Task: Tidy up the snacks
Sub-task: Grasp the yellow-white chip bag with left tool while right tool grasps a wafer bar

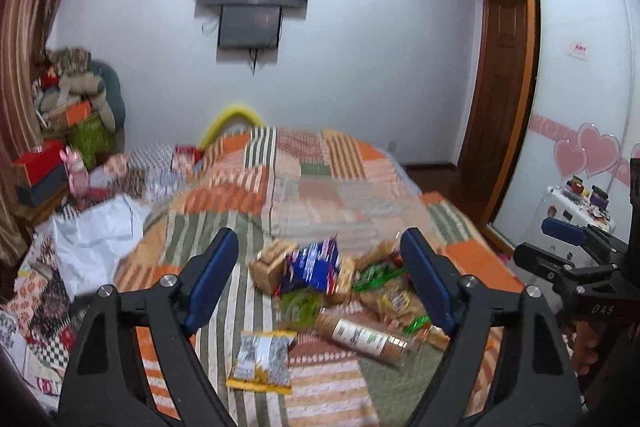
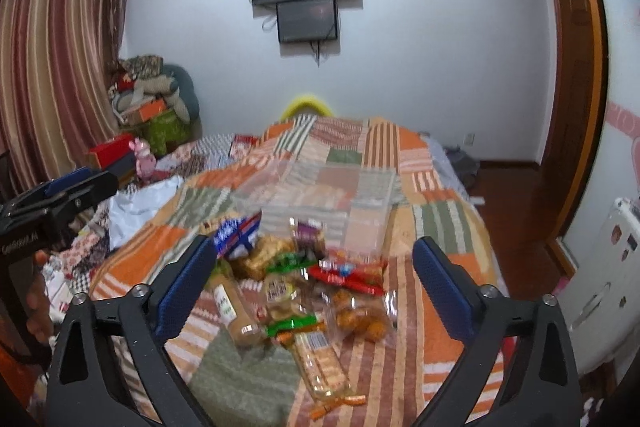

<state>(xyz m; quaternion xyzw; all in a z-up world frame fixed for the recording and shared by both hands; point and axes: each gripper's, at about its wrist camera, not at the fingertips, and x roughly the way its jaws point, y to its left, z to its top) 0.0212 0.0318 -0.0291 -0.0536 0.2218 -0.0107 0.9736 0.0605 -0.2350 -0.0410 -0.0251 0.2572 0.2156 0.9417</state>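
Observation:
A heap of snack packets (image 1: 344, 287) lies on the patchwork bedspread (image 1: 304, 195). It holds a blue packet (image 1: 314, 263), a clear tube of round crackers (image 1: 360, 335) and green wrappers. A yellow-edged packet (image 1: 262, 359) lies apart, nearer me. My left gripper (image 1: 320, 279) is open and empty above the heap. In the right wrist view the heap (image 2: 304, 291) shows a red packet (image 2: 348, 273), a cracker sleeve (image 2: 320, 363) and the tube (image 2: 232, 311). My right gripper (image 2: 314, 291) is open and empty above it. A clear plastic box (image 2: 320, 203) sits just beyond the heap.
A white plastic bag (image 1: 96, 231) and patterned cloths lie on the bed's left side. Boxes and stuffed items (image 1: 72, 107) are stacked at the left by the curtain. A wardrobe door (image 1: 580, 87) and a small white cabinet (image 2: 604, 267) stand at the right.

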